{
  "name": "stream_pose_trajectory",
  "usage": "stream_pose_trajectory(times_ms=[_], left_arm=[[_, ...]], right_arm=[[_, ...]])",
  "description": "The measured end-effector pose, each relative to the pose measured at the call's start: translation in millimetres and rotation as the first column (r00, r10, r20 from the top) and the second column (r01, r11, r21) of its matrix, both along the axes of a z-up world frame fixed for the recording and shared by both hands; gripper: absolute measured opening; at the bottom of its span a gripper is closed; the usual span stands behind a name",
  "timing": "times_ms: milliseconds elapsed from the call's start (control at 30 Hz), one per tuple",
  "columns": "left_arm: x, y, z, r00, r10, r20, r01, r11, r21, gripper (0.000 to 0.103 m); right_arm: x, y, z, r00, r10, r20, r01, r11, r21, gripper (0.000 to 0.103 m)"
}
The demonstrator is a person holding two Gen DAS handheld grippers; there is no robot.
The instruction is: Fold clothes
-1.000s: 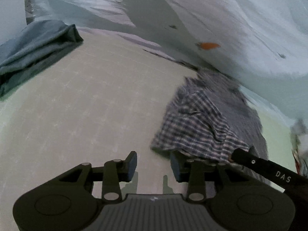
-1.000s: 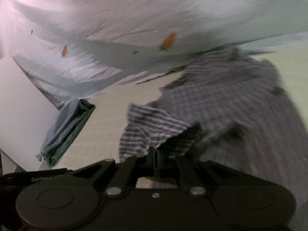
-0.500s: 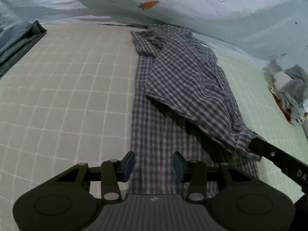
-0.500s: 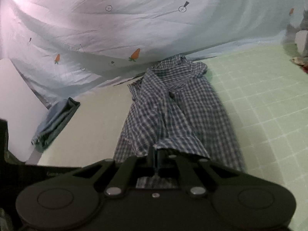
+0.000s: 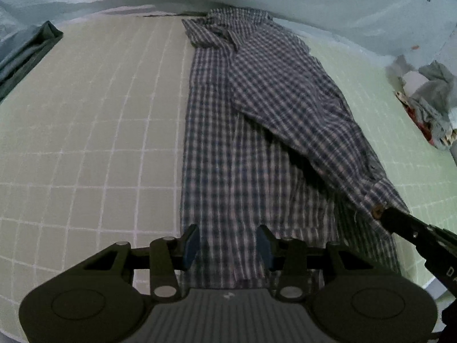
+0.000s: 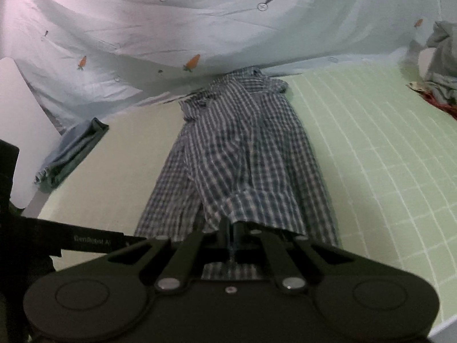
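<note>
A blue-and-white checked shirt (image 5: 237,148) lies stretched lengthwise on the green grid mat (image 5: 94,131), collar at the far end. One sleeve (image 5: 300,108) is laid slantwise over the body. My right gripper (image 6: 232,228) is shut on that sleeve's cuff (image 6: 257,203); in the left wrist view its fingers (image 5: 400,223) pinch the cuff beside a brown button. My left gripper (image 5: 227,245) hangs open above the shirt's near hem, blue pads apart, pinching no cloth. One of its fingers (image 6: 114,238) shows at the left of the right wrist view.
A folded blue-grey garment (image 6: 71,154) lies at the mat's far left corner. A heap of grey clothes (image 5: 428,100) sits at the right. A pale sheet with carrot print (image 6: 200,28) hangs behind. A white board (image 6: 17,114) stands at the left.
Both grippers have drawn back toward the near edge. The bunched shirt is now pulled out long and flat, and the right gripper has carried the cuff down over the body.
</note>
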State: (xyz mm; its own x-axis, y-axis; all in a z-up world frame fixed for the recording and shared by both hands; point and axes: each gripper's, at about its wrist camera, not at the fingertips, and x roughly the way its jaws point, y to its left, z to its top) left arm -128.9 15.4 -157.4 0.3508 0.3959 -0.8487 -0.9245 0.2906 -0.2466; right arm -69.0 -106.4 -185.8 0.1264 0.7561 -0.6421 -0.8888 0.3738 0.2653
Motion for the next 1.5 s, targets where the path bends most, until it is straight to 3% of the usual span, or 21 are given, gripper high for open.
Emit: stream_pose_trajectory(times_ms=[267, 400, 533, 600, 700, 800, 900, 1167, 1233, 1267, 1300, 1367, 1500], left_arm=[[9, -11, -16, 0.998, -0.044, -0.033, 0.043, 0.999, -0.034, 0.046], [9, -14, -21, 0.998, -0.045, -0.039, 0.043, 0.998, -0.044, 0.047], [11, -16, -22, 0.998, -0.037, -0.046, 0.034, 0.998, -0.047, 0.05], [13, -16, -22, 0.998, -0.032, -0.048, 0.03, 0.998, -0.046, 0.053], [16, -17, -22, 0.998, -0.023, -0.052, 0.021, 0.999, -0.041, 0.054], [17, -19, -21, 0.998, -0.012, -0.061, 0.01, 0.999, -0.031, 0.056], [16, -22, -21, 0.997, -0.001, -0.076, -0.001, 1.0, -0.025, 0.059], [3, -35, -25, 0.991, 0.045, -0.125, -0.048, 0.999, -0.026, 0.063], [-2, -38, -27, 0.989, 0.06, -0.138, -0.065, 0.997, -0.033, 0.063], [-4, -39, -27, 0.987, 0.069, -0.143, -0.075, 0.996, -0.037, 0.063], [-7, -40, -26, 0.986, 0.078, -0.147, -0.085, 0.996, -0.039, 0.063], [-11, -45, -25, 0.985, 0.087, -0.15, -0.094, 0.995, -0.042, 0.064], [-16, -58, -26, 0.983, 0.08, -0.166, -0.09, 0.994, -0.057, 0.064]], right_arm=[[-9, -13, -13, 1.0, -0.007, -0.011, 0.007, 0.998, -0.059, 0.002], [-3, -17, -26, 0.996, -0.018, -0.084, 0.01, 0.996, -0.092, 0.002], [1, -17, -35, 0.995, -0.018, -0.098, 0.004, 0.99, -0.138, 0.003], [2, -20, -35, 0.996, -0.023, -0.092, 0.009, 0.989, -0.148, 0.004], [3, -25, -28, 0.999, -0.025, -0.043, 0.019, 0.991, -0.135, 0.019], [8, -27, -18, 0.998, -0.049, 0.05, 0.054, 0.993, -0.101, 0.02], [19, -18, -17, 0.996, -0.057, 0.076, 0.063, 0.995, -0.077, 0.021], [24, 10, -57, 0.995, 0.039, 0.089, -0.02, 0.979, -0.204, 0.021], [21, 7, -60, 0.991, 0.058, 0.122, -0.03, 0.974, -0.226, 0.03], [17, 5, -59, 0.986, 0.071, 0.152, -0.034, 0.971, -0.236, 0.041], [14, 4, -57, 0.98, 0.085, 0.181, -0.038, 0.968, -0.247, 0.061], [10, -5, -56, 0.971, 0.105, 0.215, -0.046, 0.964, -0.263, 0.076], [18, -23, -61, 0.982, 0.098, 0.164, -0.044, 0.951, -0.305, 0.078]])
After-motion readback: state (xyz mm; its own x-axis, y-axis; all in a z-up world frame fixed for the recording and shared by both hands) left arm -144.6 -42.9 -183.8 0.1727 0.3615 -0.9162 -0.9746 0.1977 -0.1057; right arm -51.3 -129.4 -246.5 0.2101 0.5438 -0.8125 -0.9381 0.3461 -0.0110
